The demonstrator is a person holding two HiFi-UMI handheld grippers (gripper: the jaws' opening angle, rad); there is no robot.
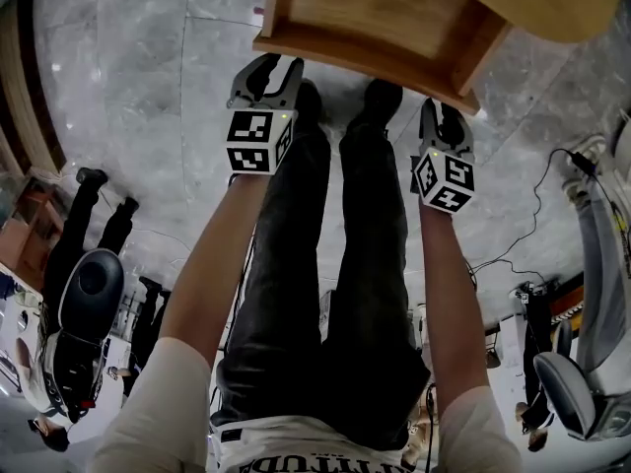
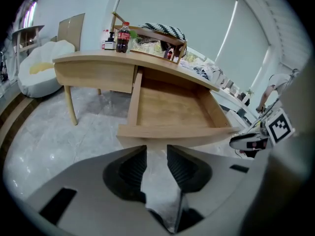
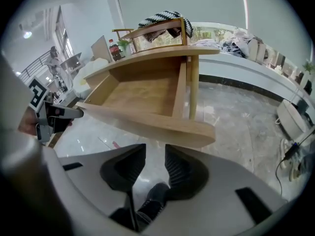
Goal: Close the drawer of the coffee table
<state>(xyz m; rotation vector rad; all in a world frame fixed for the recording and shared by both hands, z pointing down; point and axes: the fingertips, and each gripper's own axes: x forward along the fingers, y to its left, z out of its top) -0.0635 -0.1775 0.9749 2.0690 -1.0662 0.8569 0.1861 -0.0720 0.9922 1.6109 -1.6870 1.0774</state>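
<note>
You stand on a grey marble floor facing the wooden coffee table. Its drawer is pulled well out toward you, and its front panel sits just ahead of both grippers. Your left gripper hangs before the panel's left part and your right gripper is near its right end. Both sets of fingers are released and parted, gripping nothing and clear of the wood. A cola bottle stands on the table top.
</note>
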